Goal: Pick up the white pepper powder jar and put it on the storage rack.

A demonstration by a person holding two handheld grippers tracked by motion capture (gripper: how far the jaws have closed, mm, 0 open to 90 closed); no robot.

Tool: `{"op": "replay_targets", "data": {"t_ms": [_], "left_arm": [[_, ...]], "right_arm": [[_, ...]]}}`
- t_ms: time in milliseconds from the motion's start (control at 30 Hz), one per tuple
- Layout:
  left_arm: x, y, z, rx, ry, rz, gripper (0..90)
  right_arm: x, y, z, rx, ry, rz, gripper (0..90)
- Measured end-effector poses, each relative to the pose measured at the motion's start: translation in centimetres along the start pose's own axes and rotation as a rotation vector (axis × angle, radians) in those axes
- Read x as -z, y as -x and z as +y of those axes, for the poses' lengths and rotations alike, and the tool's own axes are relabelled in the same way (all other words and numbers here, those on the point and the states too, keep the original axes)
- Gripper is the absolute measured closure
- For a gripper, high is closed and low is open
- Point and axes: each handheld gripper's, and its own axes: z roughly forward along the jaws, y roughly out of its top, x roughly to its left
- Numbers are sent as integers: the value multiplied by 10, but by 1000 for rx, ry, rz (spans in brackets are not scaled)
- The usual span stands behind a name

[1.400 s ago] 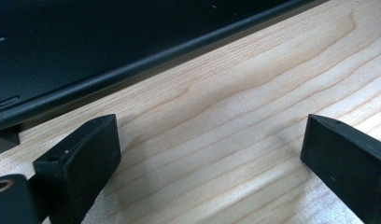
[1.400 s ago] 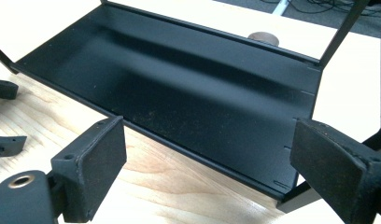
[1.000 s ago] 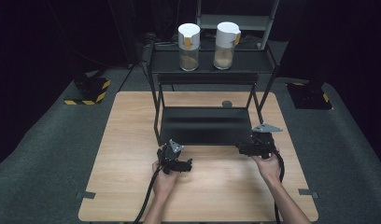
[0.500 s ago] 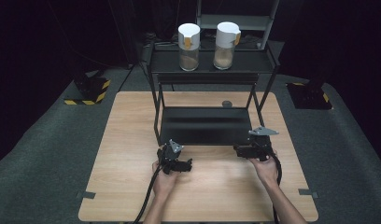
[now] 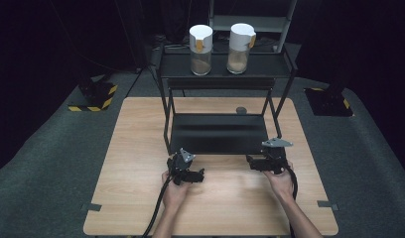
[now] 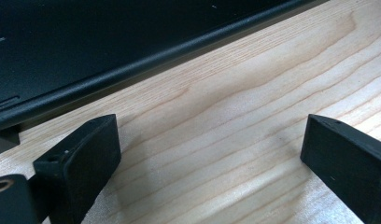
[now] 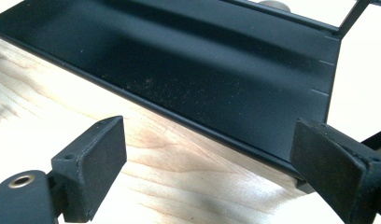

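Two white-capped jars stand on the top shelf of a black metal rack (image 5: pixel 225 64): the left jar (image 5: pixel 201 43) and the right jar (image 5: pixel 241 41), both holding a tan powder. My left gripper (image 5: pixel 196 174) rests low over the wooden table (image 5: pixel 141 148), in front of the rack's bottom shelf (image 5: pixel 218 133). Its jaws stand wide apart with bare wood between them (image 6: pixel 212 149). My right gripper (image 5: pixel 253 162) hovers at the shelf's front right corner, jaws also wide apart and empty (image 7: pixel 207 154).
A small dark round object (image 5: pixel 240 110) lies on the table behind the rack. Black stands with yellow-black striped bases (image 5: pixel 94 96) sit on the grey floor at left and right. The rack's bottom shelf edge (image 7: pixel 188 119) lies just ahead of the right gripper.
The right gripper has shifted slightly left and nearer to the rack's front edge. The left gripper has stayed where it was.
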Motion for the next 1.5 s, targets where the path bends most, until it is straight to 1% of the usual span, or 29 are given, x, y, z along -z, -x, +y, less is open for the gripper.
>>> {"op": "replay_targets", "data": {"t_ms": [267,500,633,867,1100,1500], "left_arm": [[0,0,0,-1,-1,0,48],[0,0,0,-1,-1,1,48],[0,0,0,0,-1,1,48],[0,0,0,0,0,0,48],[0,0,0,0,0,1,48],[0,0,0,0,0,0,48]], "right_arm": [[-3,-2,-5,6,1,-1,105],[-8,-4,-10,4,-11,-2,105],[-12,-6,-13,9,-28,-5,103],[-16,-8,-19,13,-35,-16,104],[-20,-8,-23,6,-48,-22,104],[-33,-10,-30,8,-99,-31,96]]}}
